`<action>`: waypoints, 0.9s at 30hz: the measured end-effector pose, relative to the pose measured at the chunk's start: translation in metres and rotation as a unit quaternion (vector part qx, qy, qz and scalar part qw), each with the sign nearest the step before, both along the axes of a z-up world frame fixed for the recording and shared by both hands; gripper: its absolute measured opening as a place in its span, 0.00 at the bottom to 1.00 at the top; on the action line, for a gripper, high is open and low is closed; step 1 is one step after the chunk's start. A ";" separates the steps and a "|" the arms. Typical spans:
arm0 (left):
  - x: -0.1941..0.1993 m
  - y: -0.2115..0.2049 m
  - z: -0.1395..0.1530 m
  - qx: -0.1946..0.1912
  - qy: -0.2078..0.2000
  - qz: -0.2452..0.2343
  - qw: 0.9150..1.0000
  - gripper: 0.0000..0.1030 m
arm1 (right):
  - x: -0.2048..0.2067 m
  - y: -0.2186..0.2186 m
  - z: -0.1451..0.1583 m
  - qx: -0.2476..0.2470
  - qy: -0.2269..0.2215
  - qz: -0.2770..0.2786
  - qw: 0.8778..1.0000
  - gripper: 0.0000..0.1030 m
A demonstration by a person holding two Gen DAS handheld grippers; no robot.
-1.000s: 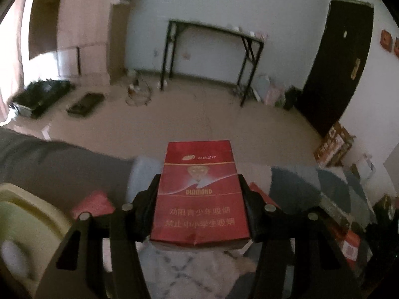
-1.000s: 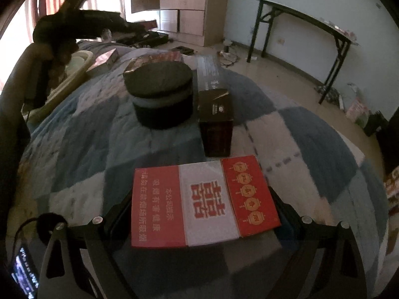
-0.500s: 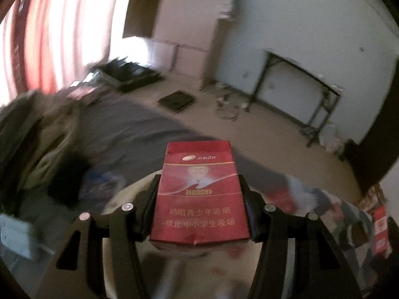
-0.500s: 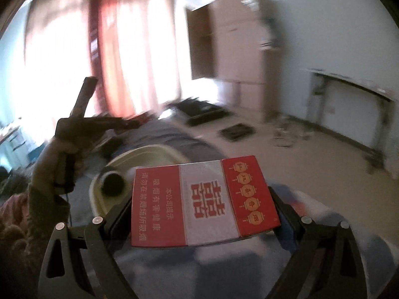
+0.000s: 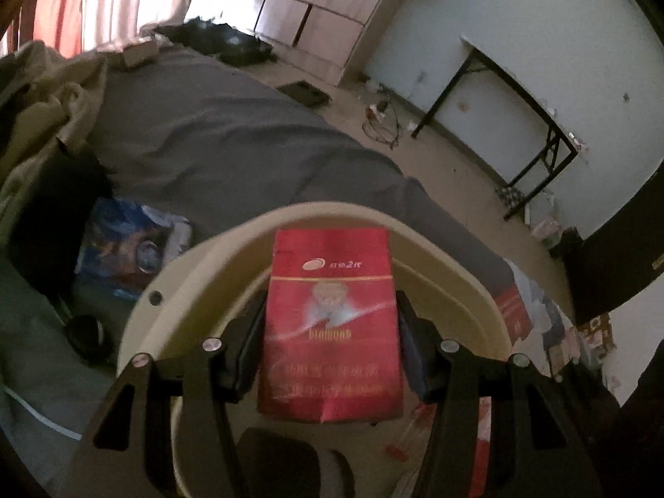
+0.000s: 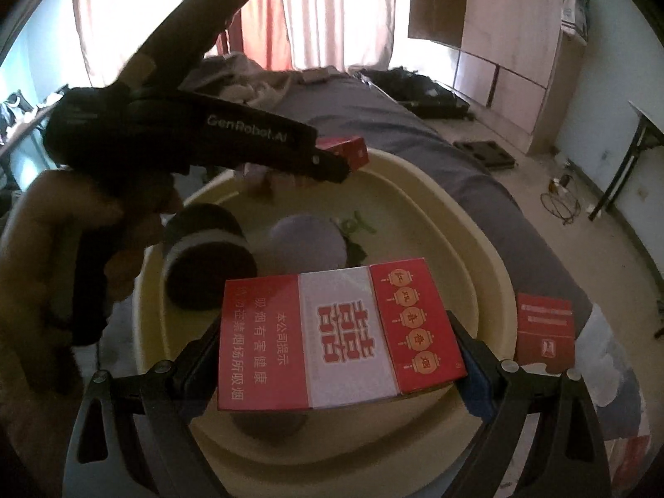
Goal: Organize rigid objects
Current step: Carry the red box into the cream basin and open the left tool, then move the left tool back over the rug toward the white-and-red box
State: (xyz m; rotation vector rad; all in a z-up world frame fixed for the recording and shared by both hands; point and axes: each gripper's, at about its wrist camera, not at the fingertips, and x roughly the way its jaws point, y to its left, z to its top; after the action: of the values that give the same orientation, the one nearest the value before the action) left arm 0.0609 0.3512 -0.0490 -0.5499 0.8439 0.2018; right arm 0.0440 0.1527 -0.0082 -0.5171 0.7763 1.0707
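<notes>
My left gripper [image 5: 328, 332] is shut on an upright red cigarette pack [image 5: 330, 323], held over a cream basin [image 5: 199, 261] on the bed. My right gripper [image 6: 338, 352] is shut on a wide red-and-white cigarette box [image 6: 336, 336], held flat above the same basin [image 6: 469, 224]. In the right wrist view the left gripper [image 6: 332, 162] reaches in from the left with its red pack [image 6: 348, 149] above the basin's far side. Inside the basin lie a dark round tin [image 6: 207, 257] and a pale round lid [image 6: 307, 240].
A red pack [image 6: 545, 332] lies on the checked quilt right of the basin. Grey bedding [image 5: 216, 133], a blue bag [image 5: 128, 249] and clothes lie left of it. A black folding table [image 5: 523, 120], a wooden wardrobe [image 6: 510, 37] and cables are across the floor.
Both grippers swung left across the bed, from over the quilt to above the cream basin. Each kept hold of its pack. The dark tin on the quilt is out of view.
</notes>
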 end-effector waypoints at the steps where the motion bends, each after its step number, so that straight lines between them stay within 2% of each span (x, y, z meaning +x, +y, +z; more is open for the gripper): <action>1: 0.000 0.000 0.000 0.004 0.006 0.002 1.000 0.56 | 0.004 0.007 -0.002 -0.007 0.001 -0.001 1.000 0.92; 3: 0.001 -0.002 0.000 0.009 0.012 0.006 1.000 0.57 | 0.008 0.015 -0.007 -0.024 0.000 -0.005 1.000 0.92; 7: -0.003 0.000 0.010 0.007 -0.008 0.019 1.000 0.58 | 0.005 0.021 -0.019 -0.039 0.000 -0.007 0.999 0.92; 8: -0.005 0.000 0.013 0.007 -0.016 0.021 1.000 0.64 | 0.004 0.023 -0.021 -0.043 -0.002 -0.009 0.999 0.92; 9: -0.009 0.002 0.016 0.009 -0.025 0.024 0.999 0.75 | 0.002 0.024 -0.023 -0.044 -0.006 -0.009 0.999 0.92; 11: -0.012 0.000 0.023 0.015 -0.037 0.027 0.999 0.85 | -0.001 0.027 -0.023 -0.044 -0.010 -0.006 0.999 0.92; 13: -0.015 0.001 0.027 0.015 -0.044 0.028 0.999 0.85 | -0.005 0.028 -0.025 -0.050 -0.004 0.002 0.999 0.92; 16: -0.018 0.003 0.032 0.008 -0.063 0.037 0.997 0.94 | -0.014 0.020 -0.014 -0.033 -0.023 -0.003 0.999 0.92; 18: -0.017 0.000 0.037 0.003 -0.077 0.038 0.996 1.00 | -0.018 -0.006 0.005 -0.004 -0.034 -0.029 0.999 0.93; 21: -0.010 -0.014 0.047 -0.009 -0.104 0.026 0.994 1.00 | -0.023 -0.059 0.033 0.053 -0.055 -0.087 0.993 0.95; 23: 0.004 -0.036 0.054 -0.022 -0.121 -0.002 0.992 1.00 | -0.029 -0.107 0.050 0.087 -0.067 -0.135 0.985 0.97; 25: 0.020 -0.060 0.058 -0.022 -0.127 -0.035 0.991 1.00 | -0.034 -0.160 0.060 0.112 -0.082 -0.198 0.970 1.00; 27: 0.042 -0.092 0.056 -0.016 -0.118 -0.078 0.990 1.00 | -0.037 -0.213 0.068 0.130 -0.100 -0.264 0.951 1.00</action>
State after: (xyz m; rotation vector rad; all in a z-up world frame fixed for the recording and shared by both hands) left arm 0.1025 0.2588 0.0069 -0.5228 0.6569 -0.0206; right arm 0.0072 -0.0606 0.0593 -0.1691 0.5380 0.5965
